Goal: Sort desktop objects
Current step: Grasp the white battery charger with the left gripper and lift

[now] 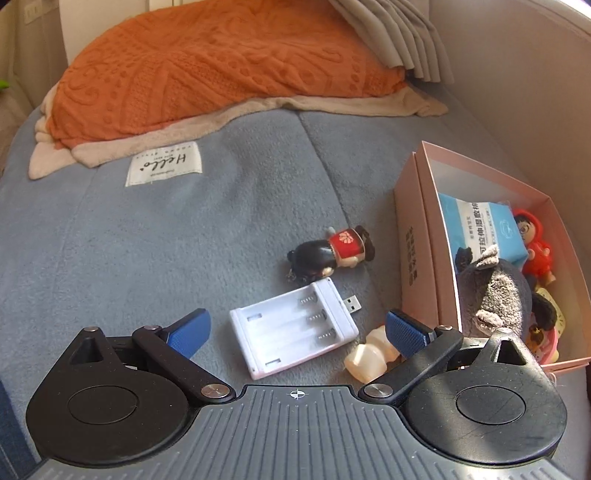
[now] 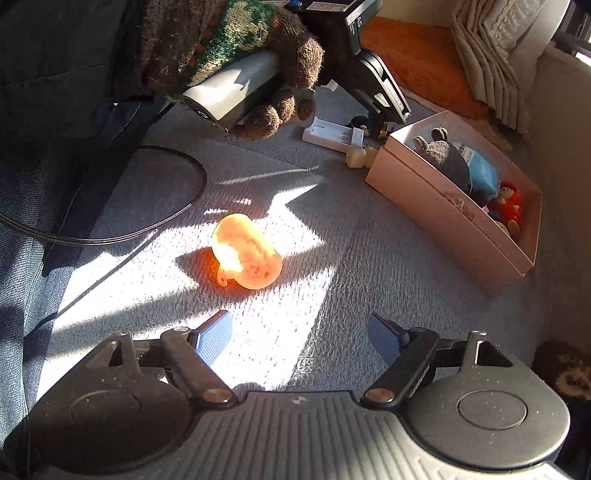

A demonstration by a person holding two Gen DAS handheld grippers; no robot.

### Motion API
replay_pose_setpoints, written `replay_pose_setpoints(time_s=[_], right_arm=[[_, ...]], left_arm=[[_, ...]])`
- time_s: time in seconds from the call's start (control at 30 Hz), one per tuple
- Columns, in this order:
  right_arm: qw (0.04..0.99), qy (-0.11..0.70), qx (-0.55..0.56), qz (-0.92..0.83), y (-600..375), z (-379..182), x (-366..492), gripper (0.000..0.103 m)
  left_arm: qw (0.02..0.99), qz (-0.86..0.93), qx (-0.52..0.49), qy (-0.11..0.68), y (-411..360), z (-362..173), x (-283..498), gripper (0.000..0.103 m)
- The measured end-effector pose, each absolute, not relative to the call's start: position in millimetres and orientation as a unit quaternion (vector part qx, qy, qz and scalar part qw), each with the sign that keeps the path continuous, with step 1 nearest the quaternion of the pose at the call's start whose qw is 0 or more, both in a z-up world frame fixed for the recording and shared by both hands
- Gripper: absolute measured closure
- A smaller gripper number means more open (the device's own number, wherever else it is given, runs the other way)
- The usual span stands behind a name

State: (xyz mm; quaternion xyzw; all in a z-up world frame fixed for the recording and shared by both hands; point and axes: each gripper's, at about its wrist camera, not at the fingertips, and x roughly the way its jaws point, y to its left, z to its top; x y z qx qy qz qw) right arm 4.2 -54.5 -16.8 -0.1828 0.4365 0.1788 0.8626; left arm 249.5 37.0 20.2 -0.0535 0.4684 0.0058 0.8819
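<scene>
In the left wrist view my left gripper point(image 1: 295, 332) is open, its blue pads either side of a white battery charger point(image 1: 295, 328) lying on the grey blanket; nothing is gripped. A doll with black hair and a red top point(image 1: 332, 253) lies just beyond it. A small cream figure point(image 1: 369, 354) rests by the right pad. The pink box point(image 1: 417, 236) on the right holds a grey plush, a blue packet and a red figure. My right gripper point(image 2: 300, 341) is open and empty above the blanket. An orange translucent toy point(image 2: 245, 258) lies in sunlight ahead of it.
A gloved hand point(image 2: 280, 74) holds the left gripper point(image 2: 375, 127) above the charger point(image 2: 332, 134), left of the pink box point(image 2: 443, 206). A black cable point(image 2: 177, 214) loops at left. An orange blanket point(image 1: 221, 62) and folded grey cloth point(image 1: 399, 33) lie at the back.
</scene>
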Motion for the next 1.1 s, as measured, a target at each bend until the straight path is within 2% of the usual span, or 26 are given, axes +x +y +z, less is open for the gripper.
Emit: replay_pose_setpoints(time_s=[0.1, 0.33, 0.53, 0.6, 0.8, 0.83, 0.87, 0.9, 0.93, 0.97, 1.0, 1.07, 1.1], right_arm=[[0.858, 0.445, -0.181, 0.181, -54.8, -21.5, 5.9, 0.02], [0.849, 0.47, -0.169, 0.172, -54.4, -31.1, 11.9, 0.016], [0.834, 0.51, -0.147, 0.149, -55.0, -47.6, 19.9, 0.015], [0.833, 0.515, -0.144, 0.142, -55.3, -51.7, 20.6, 0.015], [0.838, 0.506, -0.152, 0.135, -53.8, -53.3, 20.6, 0.014], [0.839, 0.505, -0.154, 0.133, -53.8, -53.7, 21.0, 0.014], [0.839, 0.505, -0.155, 0.132, -53.8, -53.5, 20.6, 0.014], [0.839, 0.504, -0.156, 0.132, -53.7, -53.4, 20.4, 0.014], [0.839, 0.504, -0.157, 0.134, -53.4, -53.1, 20.2, 0.014], [0.839, 0.503, -0.157, 0.134, -52.9, -53.2, 19.9, 0.013], [0.839, 0.503, -0.158, 0.135, -52.3, -53.3, 19.6, 0.013], [0.839, 0.502, -0.161, 0.136, -50.8, -53.1, 18.6, 0.013], [0.839, 0.502, -0.162, 0.136, -50.6, -53.0, 18.7, 0.013]], left_arm=[[0.878, 0.02, -0.036, 0.476, 32.8, 10.3, 256.3, 0.0], [0.868, 0.024, -0.094, 0.487, 53.3, -1.4, 258.3, 0.0], [0.878, 0.019, -0.056, 0.476, 57.7, -6.4, 244.2, 0.001], [0.882, 0.008, -0.045, 0.468, 58.4, -3.8, 239.3, 0.017], [0.888, -0.004, 0.0, 0.459, 61.0, 6.2, 216.4, 0.021], [0.888, -0.012, 0.007, 0.459, 59.6, 8.9, 209.0, 0.027], [0.886, -0.027, 0.017, 0.463, 57.3, 12.1, 198.6, 0.064], [0.88, -0.045, 0.019, 0.472, 55.6, 14.0, 190.6, 0.073], [0.876, -0.066, 0.012, 0.478, 54.9, 15.9, 183.9, 0.071], [0.868, -0.104, 0.003, 0.485, 52.7, 17.4, 173.2, 0.06], [0.866, -0.126, 0.003, 0.483, 49.8, 19.6, 166.2, 0.045], [0.875, -0.143, 0.028, 0.461, 41.8, 25.5, 156.4, 0.032], [0.881, -0.145, 0.046, 0.448, 37.7, 27.4, 154.3, 0.029]])
